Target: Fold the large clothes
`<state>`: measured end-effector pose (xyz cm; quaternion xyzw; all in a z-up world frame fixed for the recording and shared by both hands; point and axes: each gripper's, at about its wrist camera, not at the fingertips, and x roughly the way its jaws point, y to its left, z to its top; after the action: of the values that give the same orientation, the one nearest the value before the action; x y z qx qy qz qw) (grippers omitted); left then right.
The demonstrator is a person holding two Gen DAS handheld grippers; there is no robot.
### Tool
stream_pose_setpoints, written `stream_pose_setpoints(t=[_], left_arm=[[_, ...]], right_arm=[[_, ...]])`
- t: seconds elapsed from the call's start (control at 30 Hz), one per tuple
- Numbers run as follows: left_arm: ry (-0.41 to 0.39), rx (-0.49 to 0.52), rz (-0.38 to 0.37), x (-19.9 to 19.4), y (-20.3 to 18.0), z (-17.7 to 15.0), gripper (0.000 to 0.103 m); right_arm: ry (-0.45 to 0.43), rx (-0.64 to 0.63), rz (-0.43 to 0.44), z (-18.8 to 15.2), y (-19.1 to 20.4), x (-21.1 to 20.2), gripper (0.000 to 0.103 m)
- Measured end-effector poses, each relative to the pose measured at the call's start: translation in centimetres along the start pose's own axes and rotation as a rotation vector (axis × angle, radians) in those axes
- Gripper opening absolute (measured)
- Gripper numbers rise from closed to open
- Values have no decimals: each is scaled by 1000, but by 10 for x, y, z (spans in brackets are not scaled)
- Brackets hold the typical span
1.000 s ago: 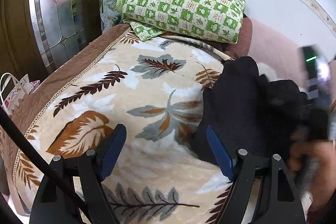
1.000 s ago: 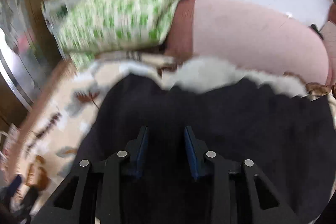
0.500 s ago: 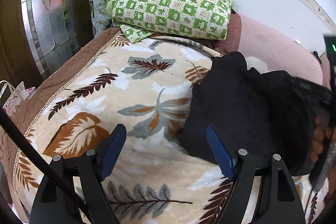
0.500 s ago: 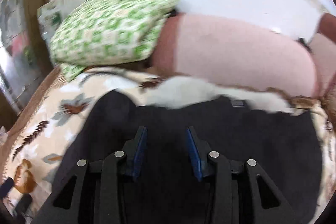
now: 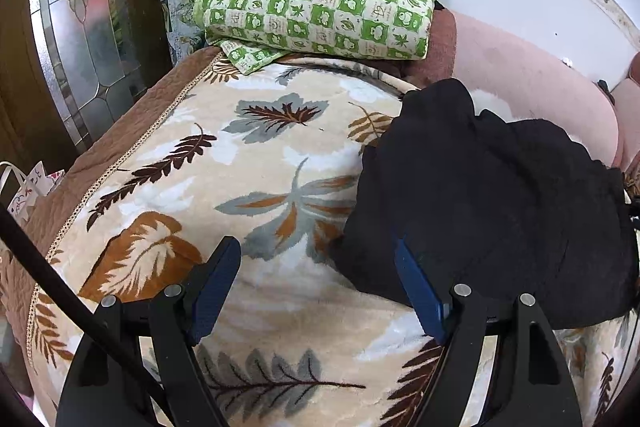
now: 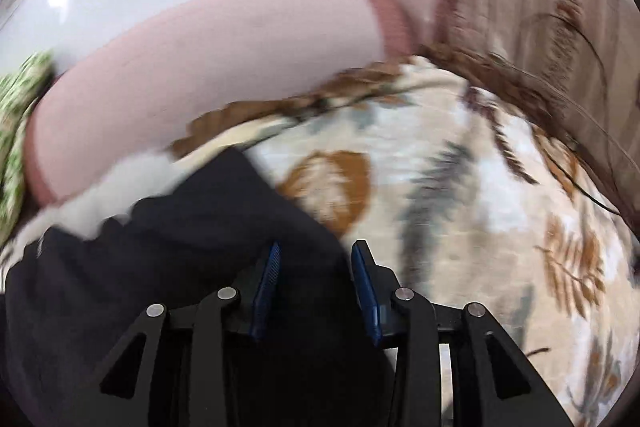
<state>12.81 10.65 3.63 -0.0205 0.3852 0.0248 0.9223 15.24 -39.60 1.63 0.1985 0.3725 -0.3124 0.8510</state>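
A black garment (image 5: 492, 203) lies bunched on a cream blanket with a leaf print (image 5: 248, 187), at the right of the left wrist view. My left gripper (image 5: 318, 251) is open and empty, just above the blanket at the garment's left edge. In the right wrist view the same black garment (image 6: 168, 267) fills the lower left. My right gripper (image 6: 316, 259) has its jaws partly closed with black cloth between them. That view is blurred.
A folded green checked quilt (image 5: 320, 11) lies at the head of the bed. A pink bolster (image 5: 528, 87) runs along the white wall. A glass-panelled door (image 5: 88, 27) stands to the left. A paper bag (image 5: 28, 187) sits by the bed's left side.
The right gripper has swung to the right with the black cloth, and the blanket's right side now shows. The garment has spread and settled. The left gripper has barely moved.
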Motion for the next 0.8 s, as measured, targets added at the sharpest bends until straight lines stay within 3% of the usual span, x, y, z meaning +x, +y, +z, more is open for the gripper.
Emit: stream_pose_setpoints(t=[0.13,0.23,0.33,0.47,0.53,0.57,0.63,0.7,0.8], left_arm=[[-15,1,1,-6,0,0,78],[-38,-7,21,-11,4,2,78],[-55,-40,31,-17,14,5,78],[-62,-80,42,-22,25,9,78],[-62,-95,47,-22,30,10,78],[-61,-108,44,-23,34,11,78],[-71,-122,37,-26,38,11,78],[-84,-115,42,-30,40,12,78],[-95,-98,35,-35,40,13,78]], right_arm=[[-72,-60,44,-7,0,-47,42],[-110,-148,149,-25,28,-83,44],[-95,-243,278,-60,74,-115,51],[-28,-357,396,-105,138,-117,51],[9,-418,367,-125,169,-99,55],[10,-449,293,-135,183,-85,60],[-33,-471,234,-141,193,-69,66],[-66,-457,221,-140,191,-65,72],[-59,-402,268,-129,172,-88,72]])
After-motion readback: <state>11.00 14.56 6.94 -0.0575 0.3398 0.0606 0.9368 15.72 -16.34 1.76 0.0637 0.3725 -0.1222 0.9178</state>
